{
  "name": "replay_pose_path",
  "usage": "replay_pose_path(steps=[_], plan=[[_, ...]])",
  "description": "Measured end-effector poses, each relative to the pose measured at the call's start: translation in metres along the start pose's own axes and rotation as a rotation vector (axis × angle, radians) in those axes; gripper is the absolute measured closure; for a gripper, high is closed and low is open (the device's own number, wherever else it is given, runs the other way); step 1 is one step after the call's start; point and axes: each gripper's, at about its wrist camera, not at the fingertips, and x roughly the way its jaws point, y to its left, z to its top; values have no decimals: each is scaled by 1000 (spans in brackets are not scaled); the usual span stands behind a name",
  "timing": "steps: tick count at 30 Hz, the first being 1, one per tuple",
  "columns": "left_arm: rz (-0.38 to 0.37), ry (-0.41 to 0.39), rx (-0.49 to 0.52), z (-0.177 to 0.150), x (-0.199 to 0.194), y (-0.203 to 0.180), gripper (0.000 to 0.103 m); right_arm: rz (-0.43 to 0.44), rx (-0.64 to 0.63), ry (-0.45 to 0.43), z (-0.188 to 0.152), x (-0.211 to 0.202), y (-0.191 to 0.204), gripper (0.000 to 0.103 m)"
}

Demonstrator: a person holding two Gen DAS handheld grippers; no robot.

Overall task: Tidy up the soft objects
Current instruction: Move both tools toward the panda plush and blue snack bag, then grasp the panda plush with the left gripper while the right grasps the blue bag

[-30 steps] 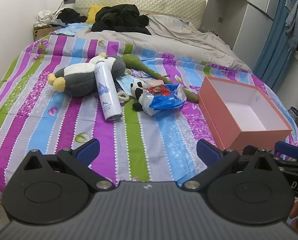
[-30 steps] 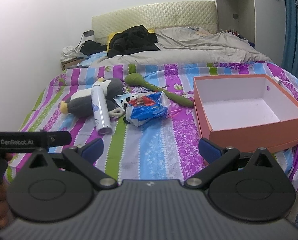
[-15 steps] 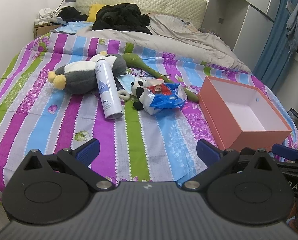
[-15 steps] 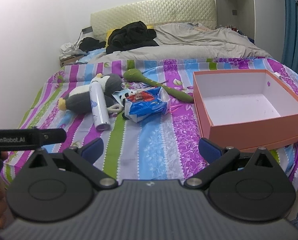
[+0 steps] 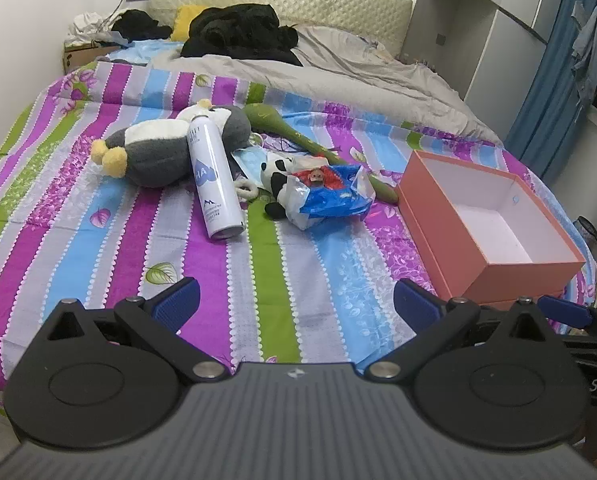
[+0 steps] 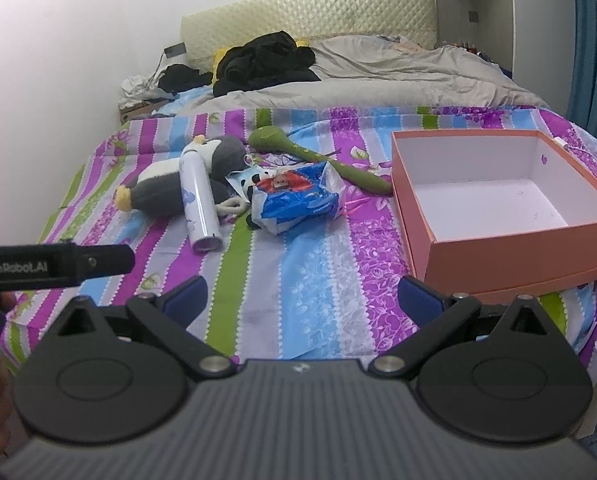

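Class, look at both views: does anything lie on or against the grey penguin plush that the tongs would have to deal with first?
Yes. A white spray can lies across the penguin plush.

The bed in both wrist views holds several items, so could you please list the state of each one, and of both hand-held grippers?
Pink box: open, empty, upright.
Penguin plush: lying on its side.
Spray can: lying down, resting against the penguin plush.
Panda plush: lying partly under the blue plastic bag.
Green plush stick: lying flat.
Left hand-held gripper: open, empty.
Right hand-held gripper: open, empty.
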Motion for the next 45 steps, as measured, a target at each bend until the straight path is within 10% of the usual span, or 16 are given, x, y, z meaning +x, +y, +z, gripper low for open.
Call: replay_pose_path(steps=[30,45], plan=[[-9,59,-19,32,65,12,0,-37,108,66,14,48,-25,0],[-26,55,-81,64,139,34,0,105,132,144,27,125,-20,4]])
